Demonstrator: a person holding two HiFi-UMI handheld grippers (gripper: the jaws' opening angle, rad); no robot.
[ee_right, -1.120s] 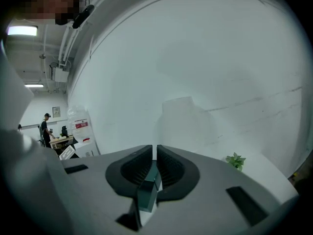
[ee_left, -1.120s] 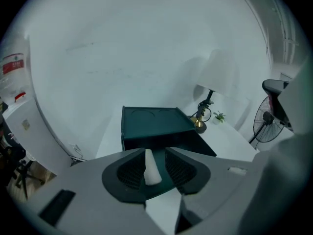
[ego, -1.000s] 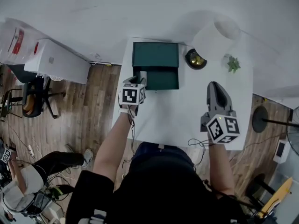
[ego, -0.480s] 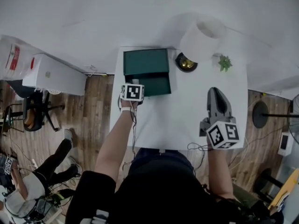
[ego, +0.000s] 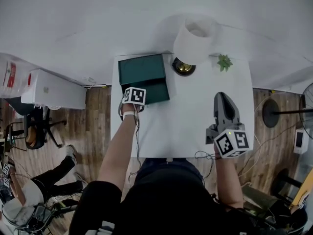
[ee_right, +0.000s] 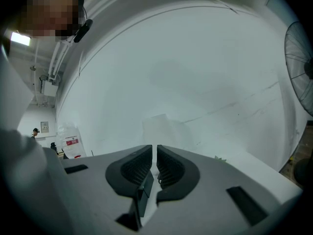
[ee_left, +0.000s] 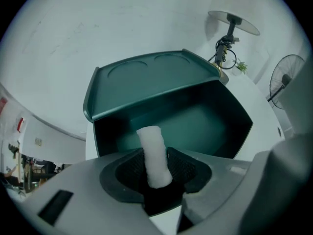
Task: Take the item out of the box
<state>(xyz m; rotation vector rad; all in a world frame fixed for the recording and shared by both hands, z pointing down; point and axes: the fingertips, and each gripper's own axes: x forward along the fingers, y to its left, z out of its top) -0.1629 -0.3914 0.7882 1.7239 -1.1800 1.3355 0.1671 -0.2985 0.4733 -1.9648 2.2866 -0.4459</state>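
Note:
A dark green box (ego: 143, 77) stands open at the back left of the white table (ego: 186, 126), its lid (ee_left: 146, 80) tipped back. In the left gripper view its inside (ee_left: 195, 126) looks bare. My left gripper (ee_left: 155, 166) is shut on a white roll (ee_left: 153, 153) that sticks up between the jaws, just in front of the box's opening. In the head view the left gripper (ego: 134, 98) sits at the box's front edge. My right gripper (ego: 224, 112) hovers over the table's right side, jaws shut with nothing in them (ee_right: 152, 166).
A lamp with a white shade (ego: 194, 39) and brass base (ego: 183, 67) stands right of the box. A small green plant (ego: 224, 61) is at the back right. A fan (ee_right: 301, 67) and wood floor (ego: 98, 116) flank the table. A person sits low at the left (ego: 29, 195).
The view has shifted, so the table and box sit more to the left. My left gripper stays at the box's front edge; the right gripper holds over the table's right side.

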